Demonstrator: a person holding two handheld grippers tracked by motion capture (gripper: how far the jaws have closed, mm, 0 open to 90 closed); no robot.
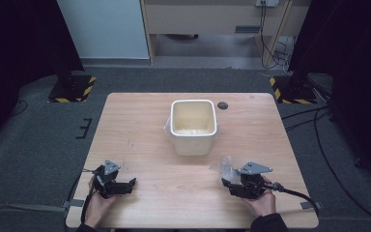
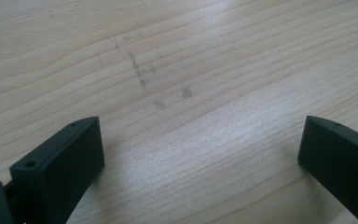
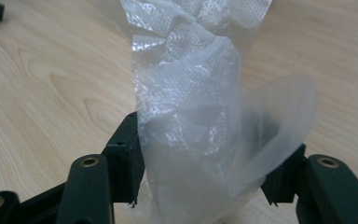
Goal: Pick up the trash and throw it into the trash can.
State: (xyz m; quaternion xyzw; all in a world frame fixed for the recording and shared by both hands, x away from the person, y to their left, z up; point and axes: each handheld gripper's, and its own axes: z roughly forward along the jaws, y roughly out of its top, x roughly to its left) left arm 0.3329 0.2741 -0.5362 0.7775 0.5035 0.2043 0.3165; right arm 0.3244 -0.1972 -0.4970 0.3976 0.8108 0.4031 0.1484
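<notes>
Your right gripper (image 3: 200, 172) is clamped on a crumpled clear plastic bag (image 3: 200, 102), whose top is cut off in its view. Your left gripper (image 2: 200, 154) stands wide apart over bare bench (image 2: 191, 56). The white bin (image 1: 193, 126) sits mid-bench, its inside hard to see.

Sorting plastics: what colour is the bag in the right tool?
Clear, faintly dotted plastic bag; right gripper view.
</notes>
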